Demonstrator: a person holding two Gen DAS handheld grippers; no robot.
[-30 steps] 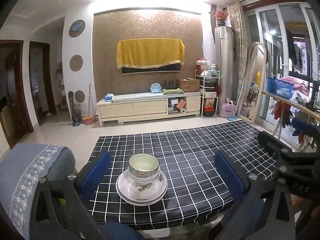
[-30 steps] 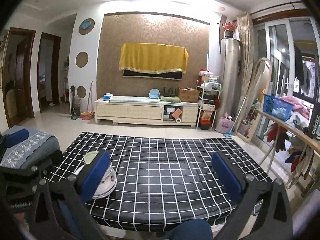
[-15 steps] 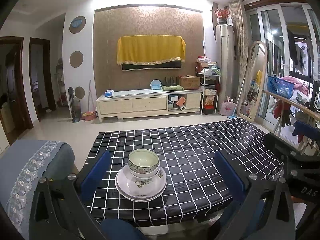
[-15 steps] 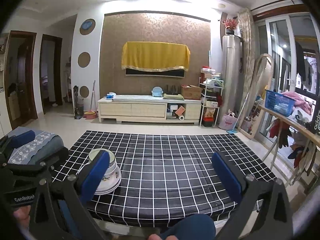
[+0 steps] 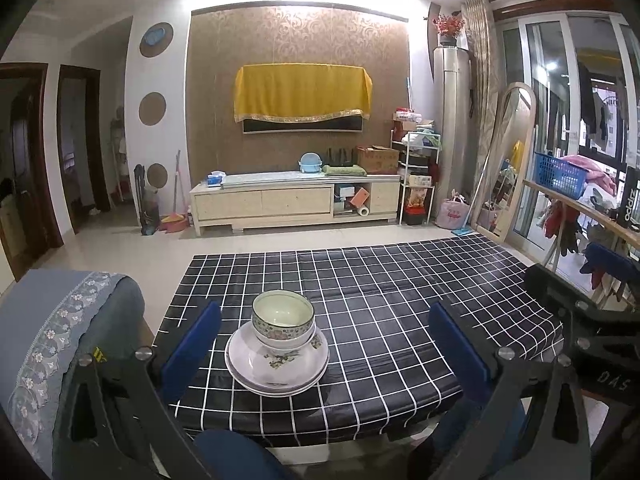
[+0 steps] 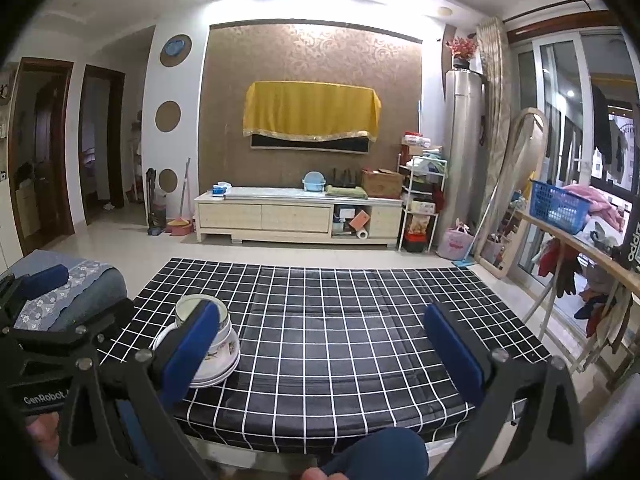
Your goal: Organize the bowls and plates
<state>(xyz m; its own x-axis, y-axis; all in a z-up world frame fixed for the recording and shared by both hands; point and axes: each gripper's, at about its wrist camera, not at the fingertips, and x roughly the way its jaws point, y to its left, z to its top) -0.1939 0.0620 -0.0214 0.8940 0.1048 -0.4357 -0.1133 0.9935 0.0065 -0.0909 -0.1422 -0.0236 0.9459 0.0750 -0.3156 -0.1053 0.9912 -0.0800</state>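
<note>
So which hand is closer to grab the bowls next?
Probably the left. The stacked bowls sit between the left hand-held gripper's open jaws, while the right hand-held gripper points at bare tablecloth, bowls off to its left.

In the right wrist view the blue pad (image 6: 191, 350) of the right gripper (image 6: 320, 350) covered part of the bowls (image 6: 218, 326) and the plates (image 6: 216, 364); how many lay stacked could not be told; the left gripper (image 6: 44, 280) was cut off by the left edge.
</note>
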